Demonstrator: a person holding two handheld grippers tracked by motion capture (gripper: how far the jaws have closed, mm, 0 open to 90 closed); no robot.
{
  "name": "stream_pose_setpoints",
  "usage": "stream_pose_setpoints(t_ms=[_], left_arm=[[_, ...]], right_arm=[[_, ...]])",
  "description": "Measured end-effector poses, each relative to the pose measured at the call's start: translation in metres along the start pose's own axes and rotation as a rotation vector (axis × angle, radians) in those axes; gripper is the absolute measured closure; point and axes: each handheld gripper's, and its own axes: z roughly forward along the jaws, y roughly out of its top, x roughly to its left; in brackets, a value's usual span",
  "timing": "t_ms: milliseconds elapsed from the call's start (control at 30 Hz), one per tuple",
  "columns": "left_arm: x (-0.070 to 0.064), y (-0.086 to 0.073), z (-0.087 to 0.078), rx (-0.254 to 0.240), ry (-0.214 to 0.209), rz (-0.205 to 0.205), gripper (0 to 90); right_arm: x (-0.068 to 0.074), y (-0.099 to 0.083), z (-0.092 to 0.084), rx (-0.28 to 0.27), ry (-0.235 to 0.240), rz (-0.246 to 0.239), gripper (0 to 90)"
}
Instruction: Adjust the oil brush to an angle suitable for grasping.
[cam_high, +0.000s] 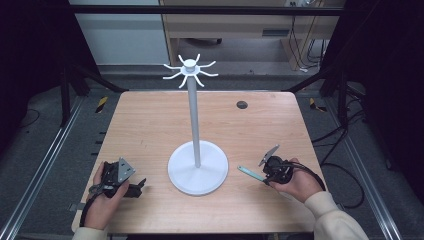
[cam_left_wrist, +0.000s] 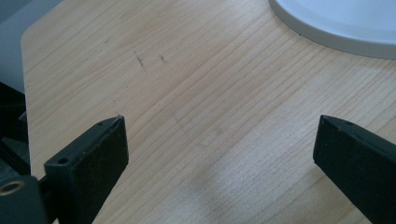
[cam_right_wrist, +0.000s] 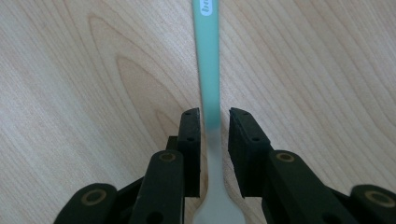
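Mint-green slim utensil handle (cam_right_wrist: 208, 70), white oval label

matt pale wood table (cam_high: 150, 125); smooth green plastic handle (cam_right_wrist: 208, 70).

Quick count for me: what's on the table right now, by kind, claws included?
White hook stand: 1
Mint green utensil handle: 1, between the right claw's jaws
Claws: 2, left claw open over bare table
Total: 4

The spatula (cam_right_wrist: 208, 70) handle's far end runs off the top edge; its white lettering is unreadable
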Motion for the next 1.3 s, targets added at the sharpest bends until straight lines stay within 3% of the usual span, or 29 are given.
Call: stream_pose_setpoints(t_ms=[300,1300], left_arm=[[0.0,0.0,0.0,0.002,-0.002,0.0,2.8],[-0.001,0.0,0.0,0.003,-0.004,0.007,2.8]], right_arm=[[-0.002,0.001,0.006,0.028,0.005,-0.018,75.7],[-0.008,0.004,0.011,0.077,0.05,-0.005,81.5]])
